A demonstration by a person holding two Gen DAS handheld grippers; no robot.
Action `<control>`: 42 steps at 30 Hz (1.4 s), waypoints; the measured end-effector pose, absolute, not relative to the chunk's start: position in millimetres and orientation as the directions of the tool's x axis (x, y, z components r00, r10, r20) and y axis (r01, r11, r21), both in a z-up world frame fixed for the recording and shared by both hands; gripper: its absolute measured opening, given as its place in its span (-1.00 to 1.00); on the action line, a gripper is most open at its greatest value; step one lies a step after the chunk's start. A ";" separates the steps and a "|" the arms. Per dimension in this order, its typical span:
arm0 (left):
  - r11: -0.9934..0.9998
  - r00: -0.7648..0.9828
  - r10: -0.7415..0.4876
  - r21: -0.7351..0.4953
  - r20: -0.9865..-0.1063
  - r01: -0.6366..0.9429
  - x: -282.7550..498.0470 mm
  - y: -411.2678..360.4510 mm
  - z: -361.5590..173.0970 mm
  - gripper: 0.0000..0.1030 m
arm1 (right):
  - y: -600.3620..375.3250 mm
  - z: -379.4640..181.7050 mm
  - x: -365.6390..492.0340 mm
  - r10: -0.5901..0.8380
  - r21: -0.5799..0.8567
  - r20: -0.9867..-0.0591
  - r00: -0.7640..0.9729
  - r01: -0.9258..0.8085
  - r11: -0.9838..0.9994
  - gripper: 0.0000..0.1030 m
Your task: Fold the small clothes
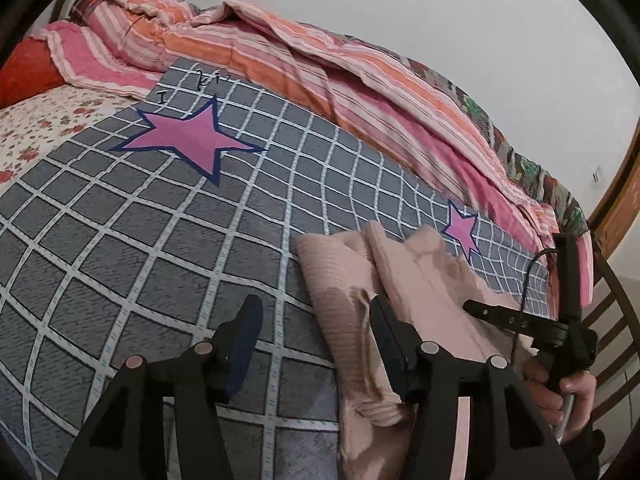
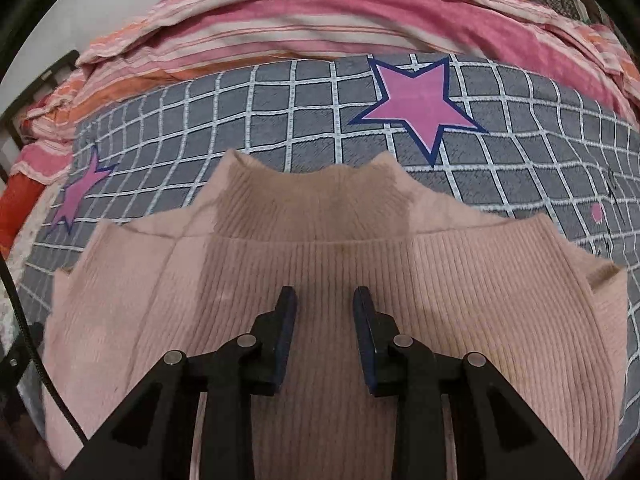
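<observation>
On grey checked bedspread, pink ribbed sweater beneath left gripper and right gripper, jaws released, empty.

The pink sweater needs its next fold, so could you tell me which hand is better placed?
Probably the right. The right gripper hangs open directly over the middle of the pink sweater; the left gripper is open at its side edge, mostly over the checked blanket.
</observation>
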State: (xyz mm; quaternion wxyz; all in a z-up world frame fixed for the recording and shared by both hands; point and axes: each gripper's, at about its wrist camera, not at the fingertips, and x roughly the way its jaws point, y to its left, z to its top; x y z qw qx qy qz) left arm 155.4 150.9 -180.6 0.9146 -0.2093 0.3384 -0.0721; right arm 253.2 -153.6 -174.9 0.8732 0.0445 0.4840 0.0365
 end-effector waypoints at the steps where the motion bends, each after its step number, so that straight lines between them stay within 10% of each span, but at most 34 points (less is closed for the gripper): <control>1: 0.905 0.761 -0.272 -0.425 -0.589 -0.005 153.9 149.0 -180.1 0.03 | -153.9 -172.7 248.8 0.114 0.120 -0.840 0.530 -0.024 0.992 -0.43; 27: 0.844 0.698 -0.456 -0.516 -0.552 0.143 69.5 133.8 -199.6 0.08 | -129.8 -169.6 41.1 0.047 -0.065 -0.720 0.692 -0.135 0.989 -0.43; 42: 0.711 0.710 -0.506 -0.703 -0.490 0.022 86.1 115.0 -218.7 0.06 | -220.2 -145.2 -5.0 0.171 0.174 -0.689 0.705 -0.068 0.982 -0.44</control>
